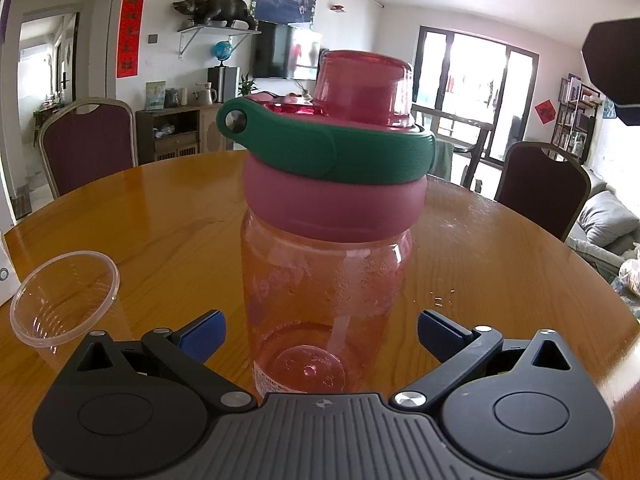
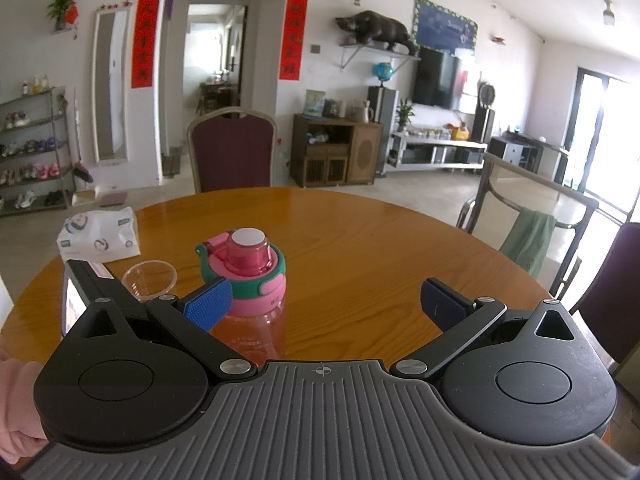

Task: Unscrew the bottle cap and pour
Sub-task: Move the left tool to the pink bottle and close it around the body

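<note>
We find the bottle [image 1: 326,280] standing upright on the round wooden table [image 1: 160,208], with its pink screw cap [image 1: 334,208] seated on the neck and a green carry strap [image 1: 340,148] wrapped round the lid. A clear plastic cup [image 1: 64,298] stands empty just to the left of the bottle, apart from it. A tissue pack [image 2: 98,236] lies further left and beyond.

The left gripper [image 1: 322,336] is level with the lower body of the bottle, jaws spread wide, one blue pad on either side and neither touching the wall. The right gripper [image 2: 326,304] hangs higher and nearer, jaws likewise spread, holding nothing; the bottle sits left of its centre line.

The cap being on fits either a bottle yet to be opened or one closed again after pouring. We see no liquid in the cup; the bottle's tint prevents us from judging its fill level.

On handling, we judge the body to be stiff translucent plastic, smooth and liable to slip or spin under a light pinch. A firm hold low to mid-body looks soundest for steadying it. The matte pink cap ring offers better grip for turning than the glossy drinking spout cover [image 1: 362,88] above it. The cup appears thin, light and easily tipped or crushed.
</note>
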